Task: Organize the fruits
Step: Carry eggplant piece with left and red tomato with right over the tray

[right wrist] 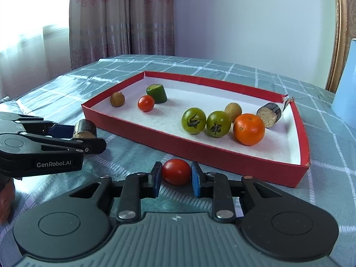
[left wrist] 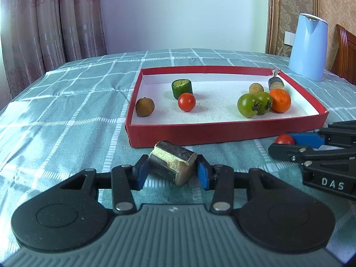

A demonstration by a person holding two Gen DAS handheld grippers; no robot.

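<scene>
Left gripper (left wrist: 172, 169) clamped on a dark cane piece (left wrist: 172, 162) above the desk (left wrist: 66, 120), right gripper (right wrist: 175, 176) closed around a red tomato (right wrist: 176, 171), red tray (right wrist: 200, 153) at twelve o'clock holding other fruits

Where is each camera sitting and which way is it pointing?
Left wrist: on the left gripper, low over the tablecloth, facing the red tray; its own fingers flank a dark chunk, with the right gripper at the right edge.
Right wrist: on the right gripper, facing the tray from its other near corner; its fingers flank a red tomato, with the left gripper at the left.
Shared: the tray, the fruits in it, both grippers.
</scene>
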